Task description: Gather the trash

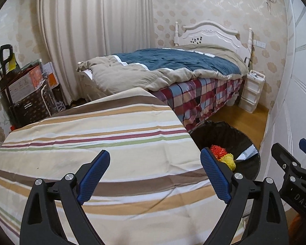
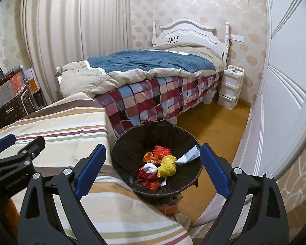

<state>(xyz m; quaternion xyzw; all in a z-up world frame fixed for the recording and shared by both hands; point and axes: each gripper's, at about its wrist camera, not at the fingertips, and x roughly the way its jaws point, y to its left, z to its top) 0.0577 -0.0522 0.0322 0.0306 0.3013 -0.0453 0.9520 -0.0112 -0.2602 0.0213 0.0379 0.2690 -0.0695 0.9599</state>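
A bin with a black liner (image 2: 130, 140) stands on the floor against the right edge of the striped-cloth table (image 2: 61, 122). In it lie a red foam net (image 2: 162, 150), a yellow foam net (image 2: 169, 164), a white crumpled tissue (image 2: 151, 167), orange and red wrappers (image 2: 148, 178) and a grey packet (image 2: 188, 155). My right gripper (image 2: 152, 147) hangs open above the bin, empty. Over the striped table (image 1: 102, 130) my left gripper (image 1: 155, 153) is open and empty too. The bin (image 1: 214, 126) shows partly behind its right finger. The grippers are side by side.
A bed (image 2: 153, 94) with a checked sheet and a blue-and-beige quilt stands beyond the table. A white drawer unit (image 2: 230, 87) is beside it. White wardrobe doors (image 2: 285, 102) line the right, and boxes and a trolley (image 1: 28, 89) stand at the left. Wooden floor (image 2: 214, 126) lies between bed and wardrobe.
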